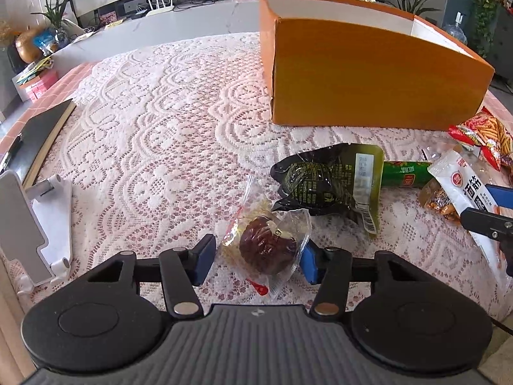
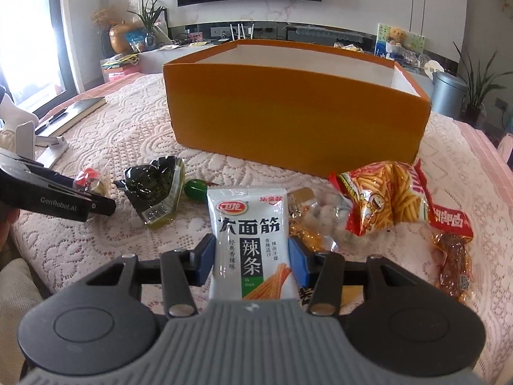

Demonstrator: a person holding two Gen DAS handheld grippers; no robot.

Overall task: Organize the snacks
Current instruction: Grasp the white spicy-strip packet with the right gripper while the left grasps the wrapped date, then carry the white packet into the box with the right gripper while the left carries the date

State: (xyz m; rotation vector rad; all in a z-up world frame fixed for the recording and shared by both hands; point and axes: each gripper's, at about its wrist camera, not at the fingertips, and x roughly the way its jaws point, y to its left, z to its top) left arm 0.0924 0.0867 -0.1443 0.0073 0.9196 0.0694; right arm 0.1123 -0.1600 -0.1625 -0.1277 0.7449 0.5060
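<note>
An open orange box stands at the back of the lace-covered table; it also shows in the right wrist view. My left gripper is open around a clear-wrapped brown date snack, pads beside the wrapper. My right gripper has its pads against the sides of a white spicy-strip packet, which also shows in the left wrist view. A dark green vacuum pack lies just beyond the date.
A green sausage tube, a red fries bag, a peanut pack and a red-and-amber meat pack lie before the box. A notebook with pen and white phone stand sit left.
</note>
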